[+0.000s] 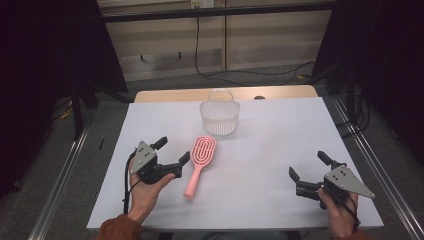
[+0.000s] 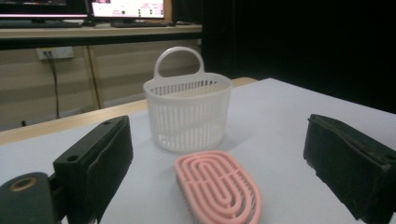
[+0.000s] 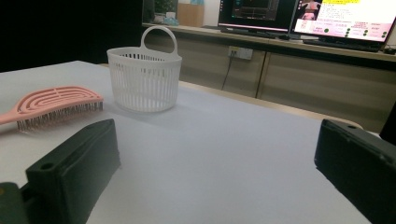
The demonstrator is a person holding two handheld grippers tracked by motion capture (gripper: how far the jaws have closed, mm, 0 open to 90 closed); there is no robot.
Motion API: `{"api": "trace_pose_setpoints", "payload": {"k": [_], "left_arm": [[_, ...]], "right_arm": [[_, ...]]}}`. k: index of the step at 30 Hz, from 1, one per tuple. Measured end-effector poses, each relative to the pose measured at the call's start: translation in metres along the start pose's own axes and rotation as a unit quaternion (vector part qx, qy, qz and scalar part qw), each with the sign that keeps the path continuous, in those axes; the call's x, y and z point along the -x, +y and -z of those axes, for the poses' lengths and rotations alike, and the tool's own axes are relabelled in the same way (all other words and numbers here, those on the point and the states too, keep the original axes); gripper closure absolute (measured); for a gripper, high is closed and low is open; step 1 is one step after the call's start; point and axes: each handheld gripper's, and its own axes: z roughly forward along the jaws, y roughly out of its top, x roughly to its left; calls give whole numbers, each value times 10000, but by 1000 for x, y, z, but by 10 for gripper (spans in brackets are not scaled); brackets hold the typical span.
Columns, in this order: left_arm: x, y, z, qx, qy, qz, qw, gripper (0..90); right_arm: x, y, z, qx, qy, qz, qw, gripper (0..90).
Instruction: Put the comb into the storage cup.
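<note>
High view: white table (image 1: 260,165) with two hand-held grippers at its near edge; a pink hairbrush (image 1: 199,162) lies flat between them, nearer the left one; a white slatted basket (image 1: 219,118) with a loop handle stands upright beyond the brush head, toward the far edge, close to it but apart.

Left gripper (image 1: 172,153): jaws spread wide, nothing between them; it sits just beside the hairbrush on the brush's left, one jaw tip close to the handle, contact not discernible; the person's left hand (image 1: 147,192) holds it from below, an orange-brown sleeve (image 1: 119,231) at the wrist.

Left gripper view: both black jaws frame the scene at left and right with a wide gap; the hairbrush head (image 2: 217,189), with its looped open-work back facing up, lies on the table in that gap ahead of the pads, not clamped; the basket (image 2: 187,114) stands just behind it.

Right gripper (image 1: 308,167): jaws likewise wide apart and empty; well apart from the hairbrush, over the right side of the table; held by the right hand (image 1: 341,212).

Right gripper view: bare table between the jaws; hairbrush (image 3: 49,106) at far left, bristles down; basket (image 3: 144,77) beside it; lit monitors (image 3: 345,18) on a counter in the background.
</note>
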Motion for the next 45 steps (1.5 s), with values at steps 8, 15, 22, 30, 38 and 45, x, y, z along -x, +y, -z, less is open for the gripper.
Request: {"api": "trace_pose_setpoints", "payload": {"k": [8, 15, 22, 30, 38, 45], "left_arm": [[2, -5, -8, 19, -166, 69, 9998, 251], [1, -6, -7, 40, -312, 267, 9991, 436], [-2, -11, -9, 3, -487, 349, 9982, 676], [-2, -12, -8, -256, -647, 350, 9970, 886], [5, -15, -9, -579, -889, 427, 9934, 900], [5, -20, -15, -1175, -1107, 683, 9845, 900]], "right_arm": [[1, -1, -1, -29, 3, -13, 10000, 0], [-1, -1, -1, -61, 87, 30, 9999, 0], [0, -1, 0, -49, 50, -24, 10000, 0], [0, -1, -1, -58, 62, 3, 10000, 0], [-1, -1, 0, -55, 59, -7, 10000, 0], [-1, -1, -1, -49, 60, 0, 10000, 0]]}}
